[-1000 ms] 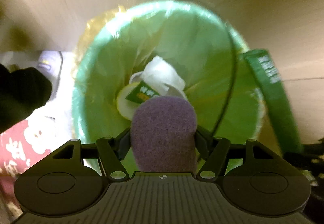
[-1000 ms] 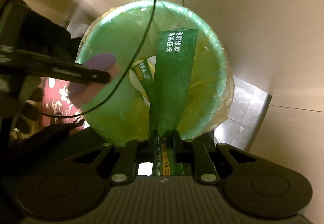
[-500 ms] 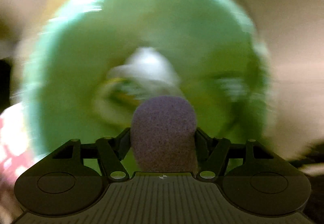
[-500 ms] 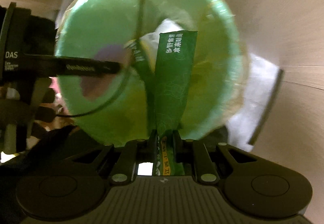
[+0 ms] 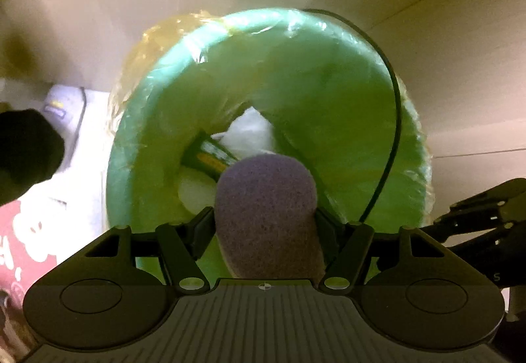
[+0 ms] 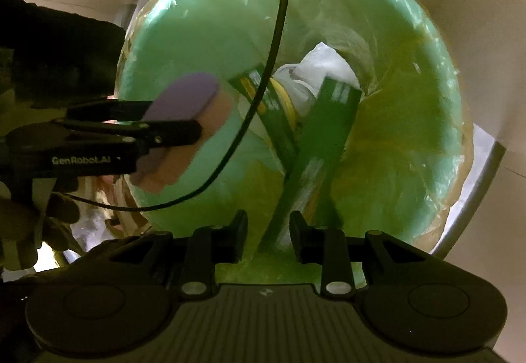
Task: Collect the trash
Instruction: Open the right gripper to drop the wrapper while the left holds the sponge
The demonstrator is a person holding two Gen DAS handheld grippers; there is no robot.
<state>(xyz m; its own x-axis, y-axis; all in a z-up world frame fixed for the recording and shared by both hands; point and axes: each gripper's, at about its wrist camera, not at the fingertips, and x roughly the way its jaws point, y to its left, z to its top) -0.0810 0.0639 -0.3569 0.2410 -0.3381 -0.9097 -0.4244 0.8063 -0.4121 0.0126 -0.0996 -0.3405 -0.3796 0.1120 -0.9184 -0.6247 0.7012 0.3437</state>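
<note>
A green bin [image 5: 296, 74] [image 6: 203, 21] lined with a clear bag lies below both grippers. At its bottom are white tissue [image 6: 325, 64], a green wrapper [image 5: 210, 156] and other scraps. My left gripper [image 5: 266, 225] [image 6: 177, 123] is shut on a purple sponge [image 5: 266, 205] [image 6: 187, 97] over the bin's left side. My right gripper [image 6: 268, 231] hangs over the mouth with its jaws opening. A long green wrapper [image 6: 328, 139] leans blurred into the bin, its lower end loose between the fingers, and the pads are off it.
A black cable [image 6: 279, 34] [image 5: 394, 120] loops across the bin mouth. Beige walls close in behind and to the right. Red patterned fabric [image 5: 19, 248] and a dark gloved hand [image 5: 26, 149] lie at the left. A pale floor panel [image 6: 483, 166] shows at the right.
Both grippers have come down closer to the bin. The right jaws have parted and the long green wrapper has slipped and tilted into the bin. The left still grips the sponge.
</note>
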